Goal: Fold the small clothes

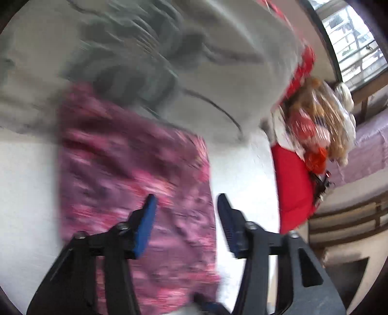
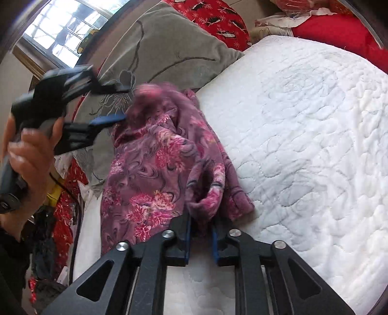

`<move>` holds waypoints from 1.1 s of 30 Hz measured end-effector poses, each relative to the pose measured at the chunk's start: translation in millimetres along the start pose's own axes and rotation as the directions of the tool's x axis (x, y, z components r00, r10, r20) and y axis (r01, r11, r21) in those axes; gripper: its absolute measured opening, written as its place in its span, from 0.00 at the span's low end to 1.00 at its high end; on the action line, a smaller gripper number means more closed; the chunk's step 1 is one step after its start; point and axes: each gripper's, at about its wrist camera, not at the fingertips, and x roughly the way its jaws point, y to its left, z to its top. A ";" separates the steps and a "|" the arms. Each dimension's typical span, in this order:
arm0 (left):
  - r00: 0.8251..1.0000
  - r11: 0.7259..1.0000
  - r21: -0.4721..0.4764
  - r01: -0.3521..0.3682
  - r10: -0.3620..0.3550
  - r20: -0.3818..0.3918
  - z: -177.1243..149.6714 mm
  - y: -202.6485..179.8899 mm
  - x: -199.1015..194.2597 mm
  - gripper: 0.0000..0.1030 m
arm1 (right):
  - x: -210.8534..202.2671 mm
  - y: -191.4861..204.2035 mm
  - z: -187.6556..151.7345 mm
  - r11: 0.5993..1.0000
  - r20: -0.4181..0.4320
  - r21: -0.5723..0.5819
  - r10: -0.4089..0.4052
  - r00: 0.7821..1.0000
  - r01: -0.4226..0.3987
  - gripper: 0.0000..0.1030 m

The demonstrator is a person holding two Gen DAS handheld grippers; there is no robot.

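Here we have the purple floral garment [image 2: 165, 164] lying bunched on the white quilted mattress [image 2: 303, 126], its far end up against the grey pillow [image 2: 165, 48] and its near end just in front of our right gripper [image 2: 201, 240]. That gripper's fingers [image 2: 185, 242] stand a little apart, with a fold of the cloth's near edge between them; we cannot tell whether the pads actually press on it, and they look loose. Our left gripper [image 1: 186, 225], seen from the right wrist view at the garment's far end, has its fingers spread with nothing between them, and the cloth beside them is blurred as if it were dropping free.

The main risk, as we judge it, is that the garment settles in a crumpled heap rather than a flat fold: one end is loose, and the middle is already ridged and twisted. If we pull on the near edge from here with only a slack hold, the cloth could slip out, or drag as a lump across the mattress. The far end may also ride up onto the pillow and lie skewed, so the edges would not line up. The clutter of red fabric [image 2: 218, 21] nearby could snag a stray corner if we sweep wide.
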 end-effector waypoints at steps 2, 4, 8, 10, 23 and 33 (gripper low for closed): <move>0.998 0.999 -0.005 -0.048 0.048 0.030 -3.0 28.6 -14.9 0.53 | -21.1 -1.6 10.4 1.000 0.034 0.008 0.009 0.999 -0.009 0.19; 0.996 0.996 -0.031 -0.082 0.083 0.032 -12.0 59.3 -20.8 0.53 | -39.1 -1.4 26.7 1.000 0.100 -0.004 0.027 0.995 -0.027 0.35; 0.998 0.990 -0.122 -0.067 0.065 -0.024 -39.9 108.4 -11.8 0.53 | -29.1 20.2 88.9 0.993 0.132 -0.104 0.069 0.989 -0.055 0.56; 0.998 0.988 -0.148 -0.048 0.041 -0.052 -54.9 120.2 -4.0 0.53 | 7.5 33.5 117.6 0.988 0.034 -0.115 0.111 0.993 -0.107 0.56; 0.996 0.994 -0.067 -0.082 0.083 0.010 -73.7 128.1 -7.4 0.56 | 110.6 60.7 167.7 0.973 -0.036 -0.227 -0.037 0.999 0.028 0.04; 0.989 0.990 -0.021 -0.142 0.143 0.041 -128.0 128.9 -37.6 0.61 | 76.5 43.1 136.1 0.982 -0.184 -0.179 0.020 0.983 -0.054 0.35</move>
